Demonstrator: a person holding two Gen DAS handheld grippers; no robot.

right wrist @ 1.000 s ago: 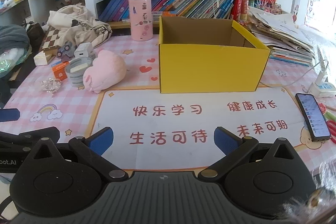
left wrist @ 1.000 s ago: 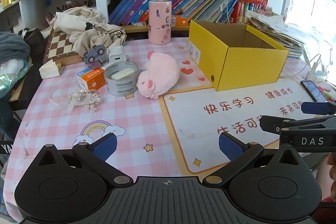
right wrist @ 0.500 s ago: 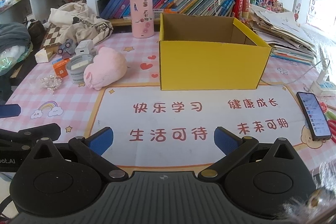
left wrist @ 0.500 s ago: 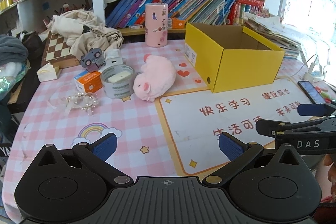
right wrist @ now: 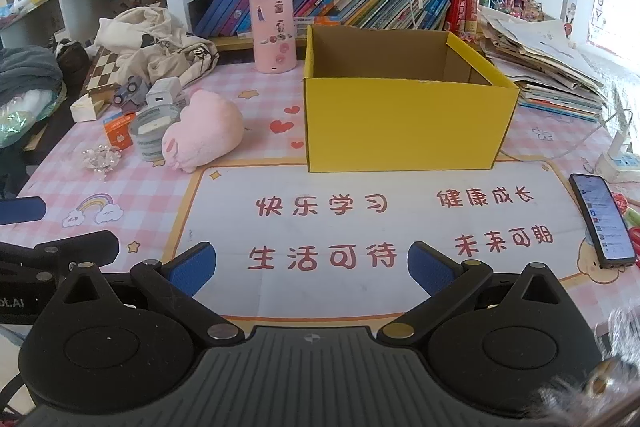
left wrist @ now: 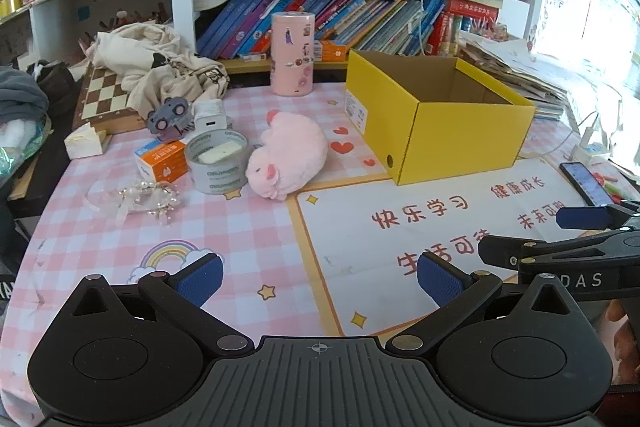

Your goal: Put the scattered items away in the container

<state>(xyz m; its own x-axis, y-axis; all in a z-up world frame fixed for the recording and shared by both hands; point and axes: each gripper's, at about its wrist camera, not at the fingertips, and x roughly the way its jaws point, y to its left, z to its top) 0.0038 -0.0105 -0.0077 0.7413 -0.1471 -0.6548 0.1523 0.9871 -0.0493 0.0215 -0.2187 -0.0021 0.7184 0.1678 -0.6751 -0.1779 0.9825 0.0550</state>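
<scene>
On the tabletop [left wrist: 248,251] in the left view, the left gripper [left wrist: 318,277] has its jaws wide apart and empty. A pink pig toy [left wrist: 290,155] lies far ahead, slightly left, beside the yellow box [left wrist: 448,135].

From the right view, the right gripper [right wrist: 310,265] is also apart and empty. That pig toy [right wrist: 204,131] lies far left, so the left gripper looks nearer.

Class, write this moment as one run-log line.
left gripper: open, empty | right gripper: open, empty | yellow box: nothing visible inside | pink plush pig: on table, untouched | phase: pre-grasp
</scene>
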